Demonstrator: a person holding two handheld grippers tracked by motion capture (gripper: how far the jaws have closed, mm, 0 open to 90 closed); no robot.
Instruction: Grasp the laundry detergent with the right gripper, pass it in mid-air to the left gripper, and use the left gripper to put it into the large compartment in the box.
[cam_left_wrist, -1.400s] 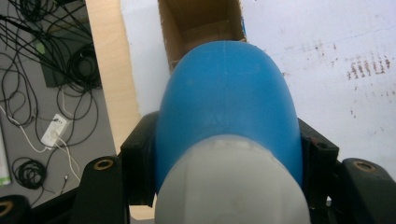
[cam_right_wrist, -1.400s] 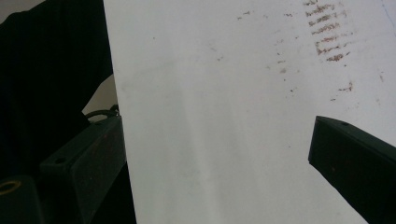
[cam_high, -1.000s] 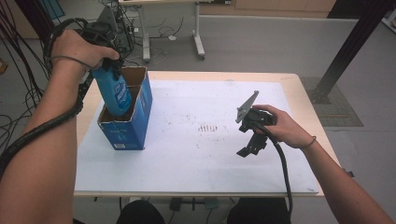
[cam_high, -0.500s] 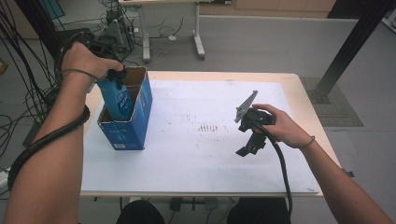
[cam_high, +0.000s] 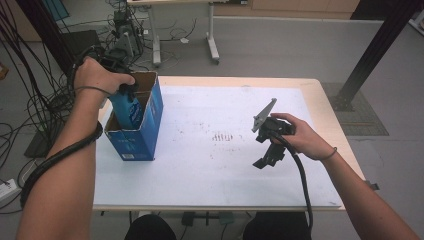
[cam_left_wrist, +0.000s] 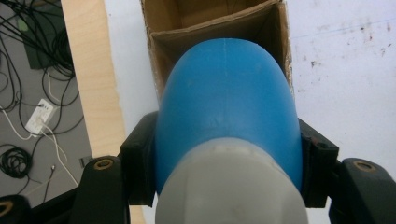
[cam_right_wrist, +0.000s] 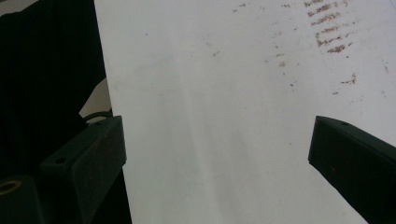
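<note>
A blue bottle (cam_high: 131, 109) with a pale cap end (cam_left_wrist: 231, 186) hangs partly inside an open blue cardboard box (cam_high: 136, 142) at the table's left side. My left gripper (cam_high: 128, 91) is shut on the bottle, its black jaws pressing both sides of the blue body (cam_left_wrist: 229, 102). In the left gripper view the box's brown inside (cam_left_wrist: 210, 28) lies just beyond the bottle. My right gripper (cam_high: 266, 159) hovers over the white table top (cam_high: 210, 170) at centre right. Its jaws stand wide apart with nothing between them (cam_right_wrist: 217, 154).
Dark smudges (cam_high: 223, 136) mark the middle of the table top. Cables (cam_high: 45, 100) cover the floor to the left of the table. A desk frame (cam_high: 212, 30) stands behind the table, and a black post (cam_high: 372, 55) rises at the right.
My left hand has come down, taking the blue bottle deeper into the box. The right hand and its gripper have stayed where they were.
</note>
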